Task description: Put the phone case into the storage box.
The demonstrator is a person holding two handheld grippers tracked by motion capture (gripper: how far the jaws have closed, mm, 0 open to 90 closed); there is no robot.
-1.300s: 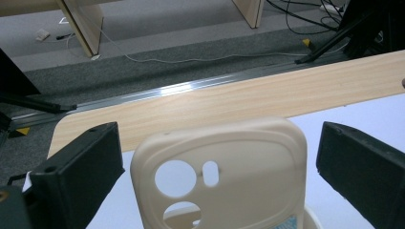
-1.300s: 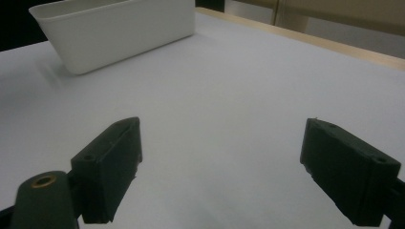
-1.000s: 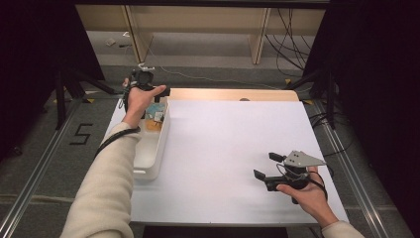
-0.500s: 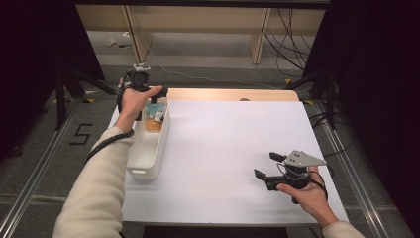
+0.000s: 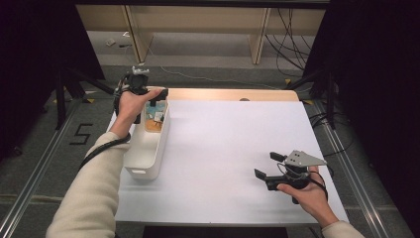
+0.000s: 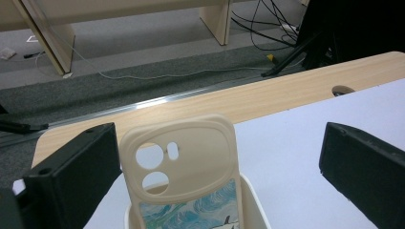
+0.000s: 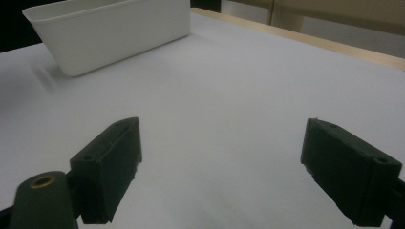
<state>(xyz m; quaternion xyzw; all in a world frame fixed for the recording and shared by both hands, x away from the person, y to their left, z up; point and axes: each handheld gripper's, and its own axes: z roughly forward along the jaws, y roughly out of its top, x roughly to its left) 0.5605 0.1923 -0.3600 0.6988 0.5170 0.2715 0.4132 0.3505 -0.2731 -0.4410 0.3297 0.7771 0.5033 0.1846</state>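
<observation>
A cream phone case (image 6: 186,171) with camera cut-outs and a blue wave print stands upright in the far end of a white bin (image 5: 143,168). My left gripper (image 6: 215,143) is open, one jaw on each side of the case and well apart from it. From above, the left gripper (image 5: 148,94) hovers over the bin's far end, where the case (image 5: 154,119) shows. My right gripper (image 5: 270,166) rests open at the near right of the table. Nothing lies between the right gripper's (image 7: 222,138) jaws.
A white sheet (image 5: 228,144) covers the table, with a bare wooden strip (image 5: 223,94) along its far edge. The bin (image 7: 110,28) stands along the left side. Beyond the table are floor cables (image 6: 191,74) and wooden legs (image 5: 260,34).
The left hand and its gripper have shifted a little over the bin's far end. The right gripper has not moved.
</observation>
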